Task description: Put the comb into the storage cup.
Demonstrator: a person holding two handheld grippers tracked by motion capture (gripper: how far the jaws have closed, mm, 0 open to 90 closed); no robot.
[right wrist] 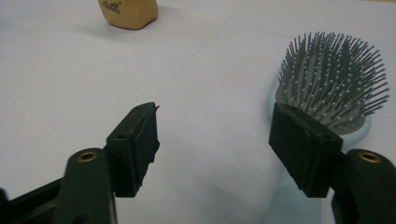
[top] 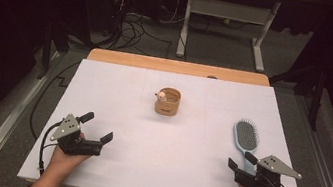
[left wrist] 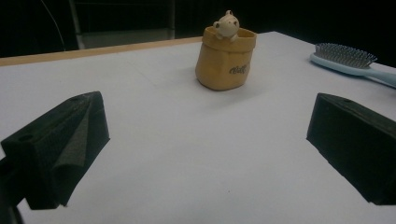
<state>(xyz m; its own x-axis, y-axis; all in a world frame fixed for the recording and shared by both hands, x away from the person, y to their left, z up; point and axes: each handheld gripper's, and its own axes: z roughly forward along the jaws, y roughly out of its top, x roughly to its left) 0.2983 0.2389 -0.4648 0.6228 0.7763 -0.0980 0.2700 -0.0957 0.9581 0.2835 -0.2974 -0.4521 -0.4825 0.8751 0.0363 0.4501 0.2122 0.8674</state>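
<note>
Hairbrush [top: 246, 135] beside open right gripper [top: 241, 163]

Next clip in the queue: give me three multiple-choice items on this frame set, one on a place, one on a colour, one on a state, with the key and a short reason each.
1. Where does the hairbrush lie on the white table?
A. Beside the left gripper
B. Just ahead of the right gripper
C. Inside the pot

2. What colour is the small pot with the figurine on its rim?
A. Yellow-tan
B. Bright green
C. Dark blue

3. How do the jaws of the left gripper stand?
A. Clamped on the brush
C. Shut on the pot
B. Wide apart with nothing between them

Key: 1 B, the high view shows the brush right in front of the right gripper. 2 A, the left gripper view shows a yellow-tan pot. 3 B, only bare table lies between its jaws.
</note>
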